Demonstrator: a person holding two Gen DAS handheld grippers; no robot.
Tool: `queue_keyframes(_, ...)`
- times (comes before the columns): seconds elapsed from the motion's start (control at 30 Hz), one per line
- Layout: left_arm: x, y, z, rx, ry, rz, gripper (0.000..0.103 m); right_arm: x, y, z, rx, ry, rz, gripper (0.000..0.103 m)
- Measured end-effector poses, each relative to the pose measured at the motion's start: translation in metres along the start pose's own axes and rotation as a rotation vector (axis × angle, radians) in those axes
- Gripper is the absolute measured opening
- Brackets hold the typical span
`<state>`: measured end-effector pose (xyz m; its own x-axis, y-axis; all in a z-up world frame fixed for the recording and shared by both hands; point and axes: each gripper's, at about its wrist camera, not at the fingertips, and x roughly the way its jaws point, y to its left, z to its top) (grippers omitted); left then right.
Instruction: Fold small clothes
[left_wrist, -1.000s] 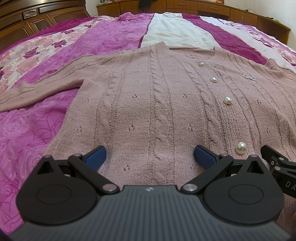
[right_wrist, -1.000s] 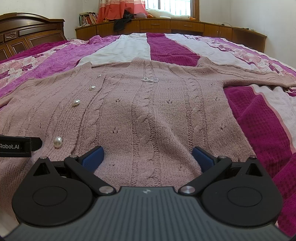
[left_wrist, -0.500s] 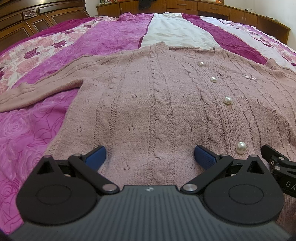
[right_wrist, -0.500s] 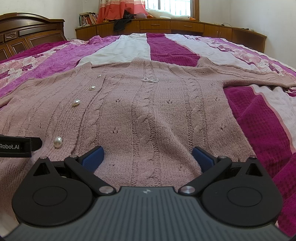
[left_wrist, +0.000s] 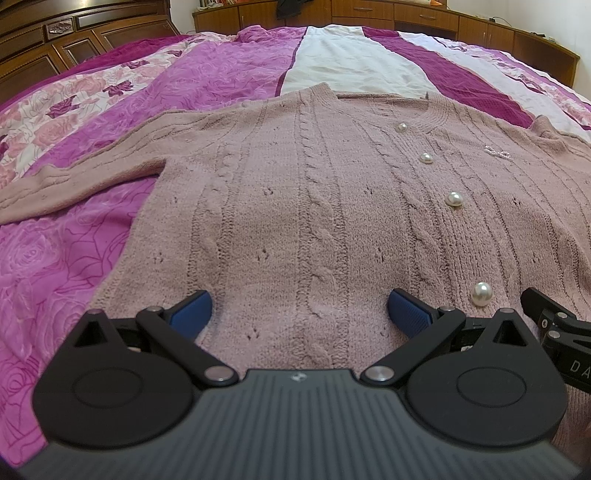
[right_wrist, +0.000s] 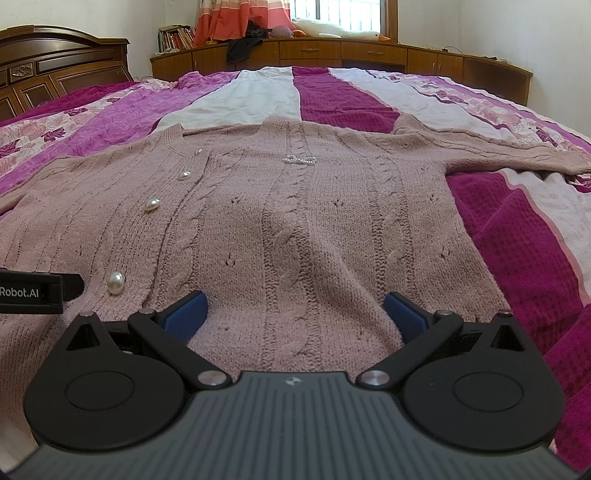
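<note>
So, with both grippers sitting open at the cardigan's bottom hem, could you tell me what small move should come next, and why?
Probably close both on the hem. The left gripper and right gripper are open, each straddling the near edge of the cardigan, which lies flat and unfolded on the bedspread with sleeves spread, so gripping comes before any fold.

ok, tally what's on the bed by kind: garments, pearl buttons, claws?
Cardigan: 1, spread flat on the bedspread
Pearl buttons: 4
Beaded bow trim: 1
Claws: 2, left claw and right claw, both open at the hem
Total: 8
</note>
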<state>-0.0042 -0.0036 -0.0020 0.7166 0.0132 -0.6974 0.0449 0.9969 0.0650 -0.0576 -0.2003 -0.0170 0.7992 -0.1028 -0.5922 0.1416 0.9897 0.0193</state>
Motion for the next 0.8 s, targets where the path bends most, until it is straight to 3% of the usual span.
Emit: queue_keyframes(0.8, -0.0007, -0.0007, 0.0032, -0.003, 0.016, 0.001, 0.103, 0.0036, -0.0013, 0.0068, 0.011, 0.021, 0.005, 0.103)
